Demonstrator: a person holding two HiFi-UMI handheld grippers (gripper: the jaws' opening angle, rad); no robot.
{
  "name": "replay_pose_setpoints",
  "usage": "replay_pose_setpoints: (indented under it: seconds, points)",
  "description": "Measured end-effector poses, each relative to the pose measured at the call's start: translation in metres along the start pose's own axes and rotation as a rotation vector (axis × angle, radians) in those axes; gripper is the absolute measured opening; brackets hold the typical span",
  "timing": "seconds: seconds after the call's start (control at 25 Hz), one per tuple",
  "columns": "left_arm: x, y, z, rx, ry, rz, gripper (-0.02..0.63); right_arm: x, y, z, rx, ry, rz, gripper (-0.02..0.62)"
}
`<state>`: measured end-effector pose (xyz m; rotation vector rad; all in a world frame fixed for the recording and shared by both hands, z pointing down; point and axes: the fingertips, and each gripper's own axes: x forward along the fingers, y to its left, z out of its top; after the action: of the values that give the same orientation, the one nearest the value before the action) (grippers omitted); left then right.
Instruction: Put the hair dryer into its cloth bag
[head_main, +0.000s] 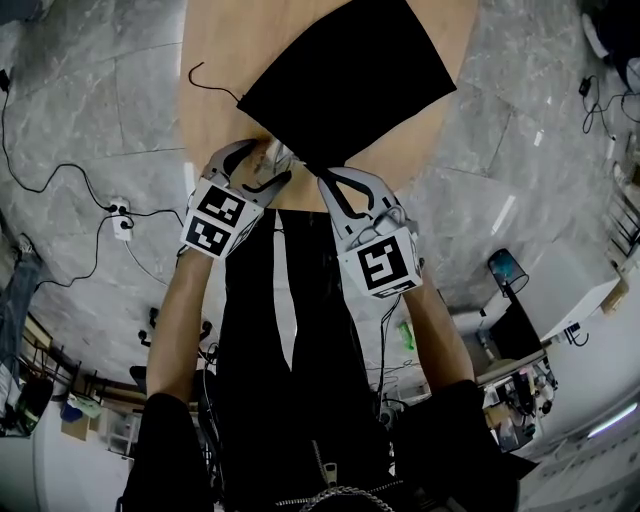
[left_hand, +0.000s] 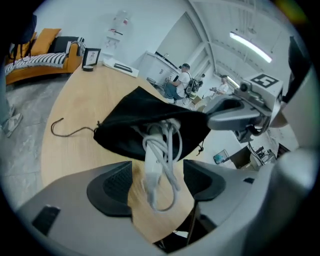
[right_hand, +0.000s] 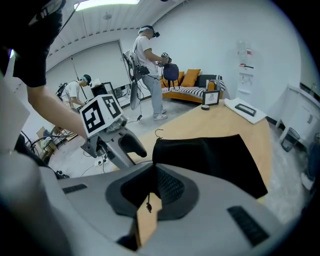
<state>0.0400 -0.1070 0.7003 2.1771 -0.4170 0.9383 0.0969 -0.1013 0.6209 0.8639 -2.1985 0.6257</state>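
Note:
The black cloth bag (head_main: 345, 80) lies flat on the round wooden table (head_main: 215, 115), its mouth towards me. The white hair dryer's handle (left_hand: 152, 165) and looped cord (left_hand: 172, 145) stick out of that mouth; the rest is hidden inside the bag (left_hand: 135, 120). My left gripper (left_hand: 159, 180) is open, a pad on each side of the handle and neither touching it; in the head view the left gripper (head_main: 268, 162) sits at the mouth's left. My right gripper (right_hand: 151, 180) is shut on the bag's edge (right_hand: 210, 155), with a knotted drawstring end (right_hand: 148, 205) hanging below the jaws. The right gripper (head_main: 325, 183) holds the mouth's right corner.
A loose drawstring (head_main: 205, 80) trails left of the bag on the table. A picture frame (left_hand: 91, 57) and white items (left_hand: 120, 66) stand at the far edge. The table's near edge is just under both grippers. Cables and a power strip (head_main: 120, 215) lie on the floor; people stand beyond.

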Motion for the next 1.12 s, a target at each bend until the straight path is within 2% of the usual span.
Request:
replay_pose_setpoints:
  seconds: [0.12,0.28,0.36,0.48,0.72,0.96,1.12]
  points:
    - [0.007,-0.004,-0.023,-0.015,0.040,0.002,0.316,0.001,0.001,0.000,-0.002,0.001,0.003,0.025]
    - [0.019,-0.002,-0.040,0.006,0.076,0.060,0.287,0.003,0.002,0.000,-0.014,0.006,0.005,0.025]
    - [0.017,-0.004,-0.038,-0.020,0.041,0.055,0.246,0.001,0.002,0.000,-0.024,0.011,0.004,0.025]
    - [0.005,-0.013,-0.026,-0.050,-0.048,0.007,0.185,-0.003,0.002,-0.001,-0.021,0.005,0.004,0.025]
    - [-0.034,-0.017,0.013,-0.110,-0.214,-0.060,0.158,-0.007,0.005,-0.001,-0.032,0.008,0.007,0.025]
    - [-0.035,-0.012,0.027,-0.145,-0.257,-0.084,0.149,-0.008,0.011,0.002,-0.020,-0.010,0.012,0.025]
    - [-0.028,-0.013,0.034,-0.130,-0.290,-0.094,0.149,-0.008,0.013,0.004,-0.040,0.009,0.019,0.025]
